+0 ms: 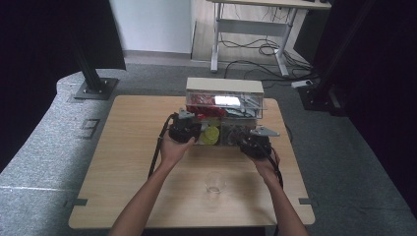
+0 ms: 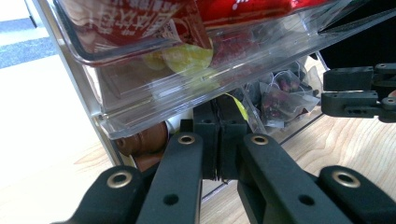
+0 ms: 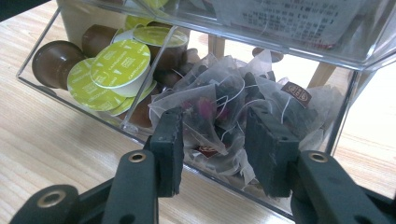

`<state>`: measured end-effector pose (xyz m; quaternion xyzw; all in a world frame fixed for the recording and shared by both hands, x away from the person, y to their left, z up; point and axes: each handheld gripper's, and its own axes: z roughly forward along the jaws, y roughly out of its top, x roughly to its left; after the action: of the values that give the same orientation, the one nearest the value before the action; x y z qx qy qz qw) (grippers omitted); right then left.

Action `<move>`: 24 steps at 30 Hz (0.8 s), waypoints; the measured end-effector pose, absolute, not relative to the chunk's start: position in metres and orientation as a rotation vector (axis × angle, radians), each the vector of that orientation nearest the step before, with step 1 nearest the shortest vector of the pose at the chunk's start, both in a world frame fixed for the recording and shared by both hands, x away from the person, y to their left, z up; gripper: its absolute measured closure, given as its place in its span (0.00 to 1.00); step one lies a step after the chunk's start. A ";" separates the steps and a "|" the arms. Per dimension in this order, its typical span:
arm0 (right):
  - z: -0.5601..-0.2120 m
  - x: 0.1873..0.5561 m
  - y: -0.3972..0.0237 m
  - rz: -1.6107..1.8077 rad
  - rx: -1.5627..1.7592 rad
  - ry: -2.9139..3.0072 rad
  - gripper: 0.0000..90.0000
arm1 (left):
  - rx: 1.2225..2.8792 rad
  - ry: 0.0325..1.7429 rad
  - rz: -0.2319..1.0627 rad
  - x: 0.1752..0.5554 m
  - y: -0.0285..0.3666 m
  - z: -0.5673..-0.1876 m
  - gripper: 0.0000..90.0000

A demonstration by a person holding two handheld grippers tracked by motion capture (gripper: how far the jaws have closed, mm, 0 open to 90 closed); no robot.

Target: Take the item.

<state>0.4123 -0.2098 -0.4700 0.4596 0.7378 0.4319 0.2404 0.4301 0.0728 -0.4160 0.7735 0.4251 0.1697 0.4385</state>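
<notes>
From above, the high view shows a clear acrylic organiser (image 1: 223, 110) standing at the far middle of the wooden table (image 1: 123, 162). My left gripper (image 1: 185, 129) sits at the front of its lower left part, my right gripper (image 1: 255, 144) at the front of its lower right part. A small clear glass (image 1: 215, 183) stands alone on the table nearer me, between my forearms and well apart from both grippers.

Along the left gripper view, my jaws are pressed together with no gap; whether anything thin is pinched between the pads I cannot tell. They rest right under the tilted upper drawer (image 2: 196, 70), which holds red packets (image 2: 140, 21). A brown capsule (image 2: 144, 140) lies just left of the jaws, and tea bags (image 2: 280, 98) lie to the right behind the clear wall.

Along the right gripper view, my jaws stand partly open, straddling the pile of tea bags (image 3: 224, 112) in the open lower compartment; the pads sit close beside the bags, contact unclear. Green-lidded capsules (image 3: 116, 70) fill the neighbouring compartment to the left
</notes>
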 end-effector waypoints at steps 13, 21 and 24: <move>-0.471 0.418 -0.188 1.201 1.226 2.037 0.59 | 1.924 1.054 0.422 0.431 0.072 -0.418 0.98; -0.475 0.422 -0.176 1.162 1.207 2.035 0.59 | 1.925 1.052 0.415 0.431 0.071 -0.419 0.98; -0.478 0.423 -0.174 1.126 1.219 2.024 0.67 | 1.928 1.052 0.414 0.431 0.070 -0.420 0.98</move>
<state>0.4232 -0.1743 -0.4775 0.4499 0.7468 0.4156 0.2591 0.4315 0.0699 -0.4205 0.7756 0.4230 0.1665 0.4380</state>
